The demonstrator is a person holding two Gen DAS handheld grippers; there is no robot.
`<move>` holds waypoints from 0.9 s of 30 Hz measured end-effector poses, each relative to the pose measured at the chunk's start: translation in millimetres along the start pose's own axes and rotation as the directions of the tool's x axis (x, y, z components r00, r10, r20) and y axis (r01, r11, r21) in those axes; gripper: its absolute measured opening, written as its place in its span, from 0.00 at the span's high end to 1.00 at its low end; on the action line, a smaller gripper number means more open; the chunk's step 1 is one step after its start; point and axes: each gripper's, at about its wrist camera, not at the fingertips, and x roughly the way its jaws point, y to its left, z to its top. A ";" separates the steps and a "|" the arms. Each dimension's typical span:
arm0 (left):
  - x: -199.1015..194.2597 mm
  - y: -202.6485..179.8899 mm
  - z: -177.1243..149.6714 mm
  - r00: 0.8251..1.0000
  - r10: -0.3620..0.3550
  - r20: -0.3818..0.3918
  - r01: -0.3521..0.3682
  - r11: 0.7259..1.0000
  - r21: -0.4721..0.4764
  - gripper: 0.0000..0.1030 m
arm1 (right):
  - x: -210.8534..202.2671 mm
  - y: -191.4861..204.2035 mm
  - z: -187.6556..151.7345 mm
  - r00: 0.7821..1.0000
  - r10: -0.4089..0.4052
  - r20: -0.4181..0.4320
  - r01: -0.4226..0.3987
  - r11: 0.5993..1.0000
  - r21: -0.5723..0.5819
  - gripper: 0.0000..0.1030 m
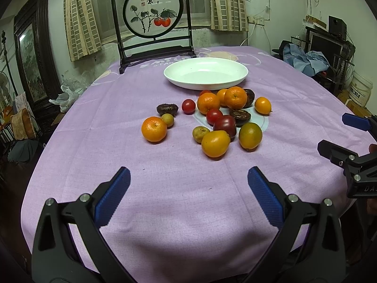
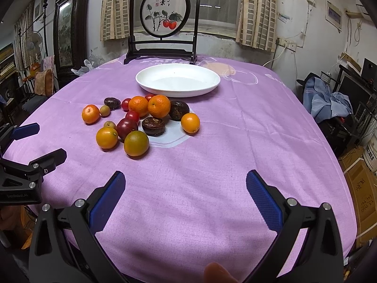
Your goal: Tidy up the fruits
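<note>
Several fruits lie loose on the purple tablecloth: oranges (image 1: 153, 129) (image 2: 158, 106), red tomatoes (image 1: 188, 106) (image 2: 132, 116), dark passion fruits (image 1: 167, 109) (image 2: 153, 126) and small yellow-green fruits (image 1: 200, 134) (image 2: 109, 124). An empty white plate (image 1: 206, 73) (image 2: 178, 80) sits just behind them. My left gripper (image 1: 188, 184) is open and empty, above the cloth in front of the pile. My right gripper (image 2: 185, 184) is open and empty, in front and to the right of the pile. Each gripper shows at the edge of the other's view.
A dark-framed painted screen (image 1: 154, 15) (image 2: 165, 14) stands at the table's far edge behind the plate. A tall dark cabinet (image 1: 33, 54) is off the left side. Shelves with clothes (image 2: 329, 101) and boxes (image 2: 362, 188) are off the right side.
</note>
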 end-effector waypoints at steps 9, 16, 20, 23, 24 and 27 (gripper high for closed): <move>-0.3 -0.3 0.6 1.000 0.000 -0.001 0.000 1.000 0.001 0.02 | 0.2 -1.9 -0.2 1.000 -0.004 -0.006 0.004 1.000 0.004 0.01; 0.8 -0.3 -0.2 1.000 0.001 -0.002 -0.001 1.000 0.002 0.02 | 0.8 -2.7 -0.2 1.000 -0.006 -0.008 0.006 1.000 0.007 0.01; 1.7 -0.3 -1.0 1.000 0.001 -0.003 -0.001 1.000 0.002 0.02 | 1.0 -2.5 0.0 1.000 -0.005 -0.008 0.005 1.000 0.005 0.01; 3.0 -0.1 -2.2 1.000 0.003 -0.003 -0.003 1.000 0.002 0.02 | -0.1 -2.2 -0.7 1.000 0.008 0.005 -0.007 1.000 -0.003 0.01; 4.8 -0.1 -3.9 1.000 0.005 -0.005 -0.005 1.000 0.001 0.02 | -0.5 -1.9 -1.1 1.000 0.013 0.008 -0.013 1.000 -0.008 0.01; 8.4 0.7 -6.3 1.000 0.003 -0.012 -0.003 1.000 0.000 0.02 | 1.7 1.0 -0.2 1.000 0.016 0.006 -0.016 1.000 -0.016 0.01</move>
